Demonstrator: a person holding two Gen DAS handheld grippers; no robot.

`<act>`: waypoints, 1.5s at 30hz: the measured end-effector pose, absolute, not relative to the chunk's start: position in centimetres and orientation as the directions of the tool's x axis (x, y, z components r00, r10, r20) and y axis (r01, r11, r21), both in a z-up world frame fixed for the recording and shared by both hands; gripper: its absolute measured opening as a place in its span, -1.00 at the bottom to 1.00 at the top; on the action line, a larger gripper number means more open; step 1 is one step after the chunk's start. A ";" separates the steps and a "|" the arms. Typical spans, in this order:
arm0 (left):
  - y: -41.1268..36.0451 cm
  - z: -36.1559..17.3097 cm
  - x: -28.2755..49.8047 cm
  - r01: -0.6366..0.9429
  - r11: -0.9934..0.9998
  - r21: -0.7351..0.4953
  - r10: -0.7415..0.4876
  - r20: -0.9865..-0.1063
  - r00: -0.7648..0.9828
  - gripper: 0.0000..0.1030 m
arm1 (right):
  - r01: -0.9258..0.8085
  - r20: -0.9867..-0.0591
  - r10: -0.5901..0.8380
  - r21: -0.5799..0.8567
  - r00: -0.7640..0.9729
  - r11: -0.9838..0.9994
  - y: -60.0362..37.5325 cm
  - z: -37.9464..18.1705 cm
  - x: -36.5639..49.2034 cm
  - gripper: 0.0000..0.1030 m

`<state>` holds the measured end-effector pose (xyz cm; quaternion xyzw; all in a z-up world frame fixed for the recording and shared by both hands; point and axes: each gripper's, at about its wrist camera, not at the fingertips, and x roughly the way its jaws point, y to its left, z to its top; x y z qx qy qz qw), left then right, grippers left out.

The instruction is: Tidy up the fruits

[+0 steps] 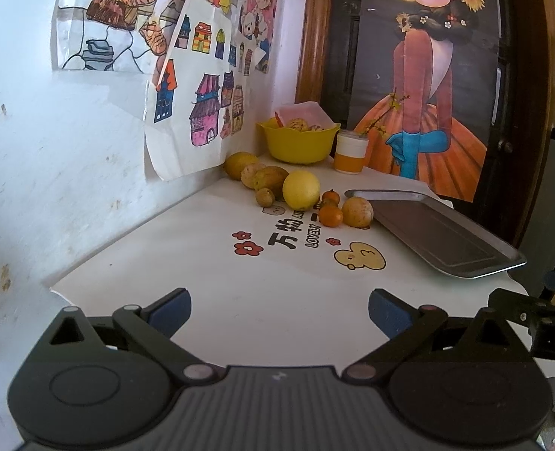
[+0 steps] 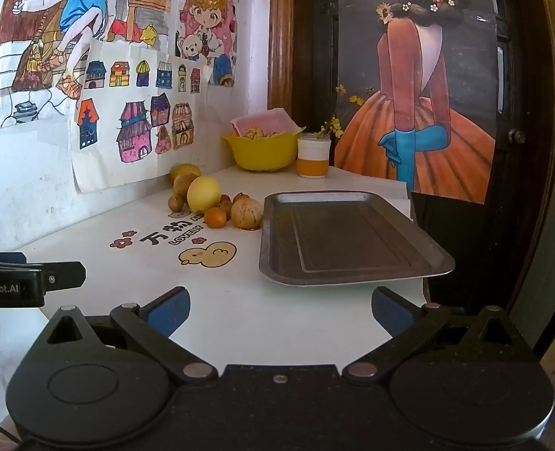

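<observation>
Several loose fruits lie in a cluster on the white table by the wall: a big yellow lemon (image 1: pixel 301 190) (image 2: pixel 203 193), a small orange tangerine (image 1: pixel 331 215) (image 2: pixel 216 217), a tan speckled round fruit (image 1: pixel 357 211) (image 2: pixel 246 214) and brownish ones behind. An empty metal tray (image 1: pixel 442 235) (image 2: pixel 347 238) sits to their right. My left gripper (image 1: pixel 279 314) hovers open over the table's near edge, well short of the fruit. The right gripper (image 2: pixel 280 312) is open too, just in front of the tray's near rim. Nothing is between either pair of fingers.
A yellow bowl (image 1: pixel 298 143) (image 2: pixel 262 150) holding more fruit and a pink-white packet stands at the back corner, with a white and orange cup (image 1: pixel 350 152) (image 2: pixel 313 158) beside it. Drawings hang on the left wall. A dark door with a poster stands behind the table.
</observation>
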<state>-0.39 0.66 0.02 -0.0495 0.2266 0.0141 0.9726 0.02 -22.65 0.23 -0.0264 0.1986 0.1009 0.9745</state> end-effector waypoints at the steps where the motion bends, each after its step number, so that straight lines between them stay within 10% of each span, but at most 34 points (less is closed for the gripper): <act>1: 0.6 0.0 -0.4 -0.051 0.995 -0.090 0.006 -0.442 0.897 0.99 | -0.207 -0.392 0.187 -0.011 0.901 0.978 -22.6 0.2 0.0 0.99; 29: 0.6 0.0 1.9 -0.056 0.997 -0.059 0.019 -0.490 0.871 0.99 | -0.227 -0.408 0.188 -0.050 0.893 0.973 -22.3 0.0 2.2 0.99; 45: 2.6 3.0 12.0 0.008 0.993 -0.119 -0.077 -0.586 0.807 0.99 | -0.602 -0.560 0.437 -0.143 0.704 0.785 -19.6 2.2 12.3 0.99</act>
